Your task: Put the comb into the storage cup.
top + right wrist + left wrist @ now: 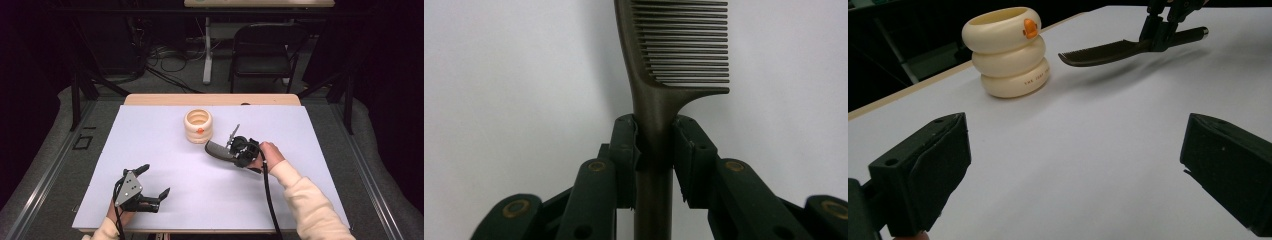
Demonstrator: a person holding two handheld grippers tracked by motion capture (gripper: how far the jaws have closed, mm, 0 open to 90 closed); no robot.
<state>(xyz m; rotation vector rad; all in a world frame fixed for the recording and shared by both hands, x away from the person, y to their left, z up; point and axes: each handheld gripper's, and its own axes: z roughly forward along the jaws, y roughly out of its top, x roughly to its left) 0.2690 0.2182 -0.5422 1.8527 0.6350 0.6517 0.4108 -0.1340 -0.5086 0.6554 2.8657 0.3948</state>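
A dark comb (218,150) hangs just above the white table, held by its handle in my right gripper (235,151), which is shut on it. In the right gripper view both pads clamp the comb (659,107) where handle meets teeth. The left gripper view shows the comb (1103,51) lifted, its teeth end pointing toward a cream ringed cup (1007,50) with an orange spot. That cup (198,125) stands upright at the middle back of the table, just left of the comb tip. My left gripper (154,181) rests near the front left, open, nothing between its jaws.
The white tabletop (165,165) lies on a wooden table whose edge shows at the back. A dark folding chair (262,50) and cables stand beyond the table. A cable trails from the right gripper along the person's sleeve (310,205).
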